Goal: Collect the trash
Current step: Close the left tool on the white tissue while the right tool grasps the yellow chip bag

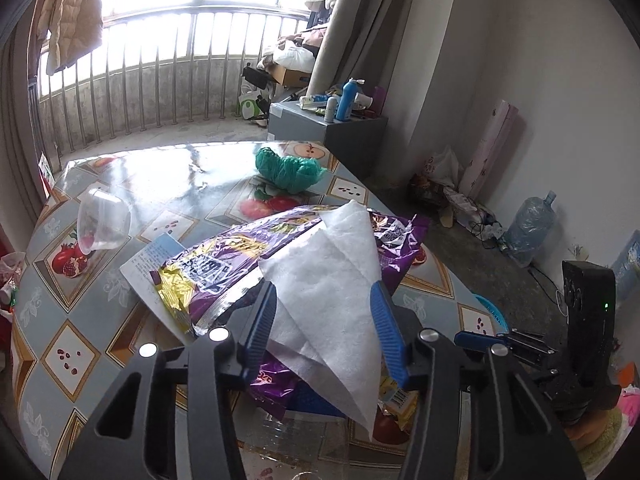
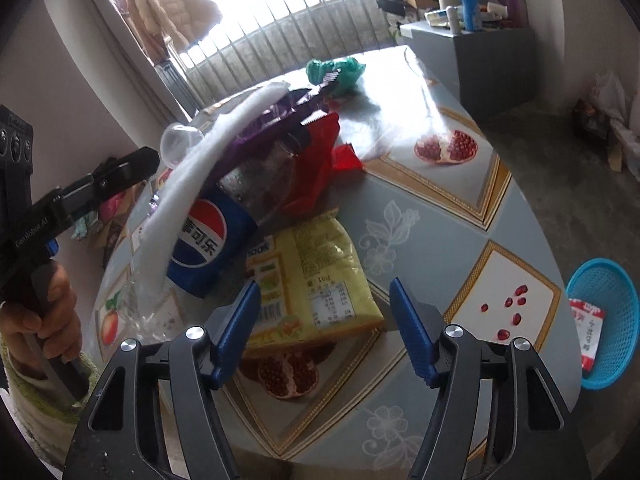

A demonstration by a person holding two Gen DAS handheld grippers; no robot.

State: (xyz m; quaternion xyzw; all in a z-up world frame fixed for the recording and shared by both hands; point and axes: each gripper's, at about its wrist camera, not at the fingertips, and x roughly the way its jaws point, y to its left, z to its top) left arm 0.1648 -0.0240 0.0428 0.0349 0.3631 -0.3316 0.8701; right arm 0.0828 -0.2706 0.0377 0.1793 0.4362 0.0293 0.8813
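Observation:
My left gripper [image 1: 324, 312] has its jaws apart around a white tissue [image 1: 332, 276]; whether the tissue is gripped or lying loose I cannot tell. Under the tissue lies a purple and gold snack bag [image 1: 224, 268]. In the right wrist view the tissue [image 2: 208, 152] arcs over a Pepsi bottle [image 2: 208, 236], a red wrapper [image 2: 316, 168] and the purple bag [image 2: 280, 116]. My right gripper [image 2: 324, 312] is open and empty just above a yellow snack packet [image 2: 316, 280]. A blue basket [image 2: 608, 320] on the floor to the right holds a red and white wrapper [image 2: 588, 328].
A clear plastic cup [image 1: 102, 220] lies on its side on the left of the table [image 1: 80, 344]. A green plastic bag [image 1: 288, 168] sits at the far edge. A white leaflet [image 1: 152, 268] lies under the purple bag. A grey cabinet [image 1: 328, 132] with bottles stands beyond the table.

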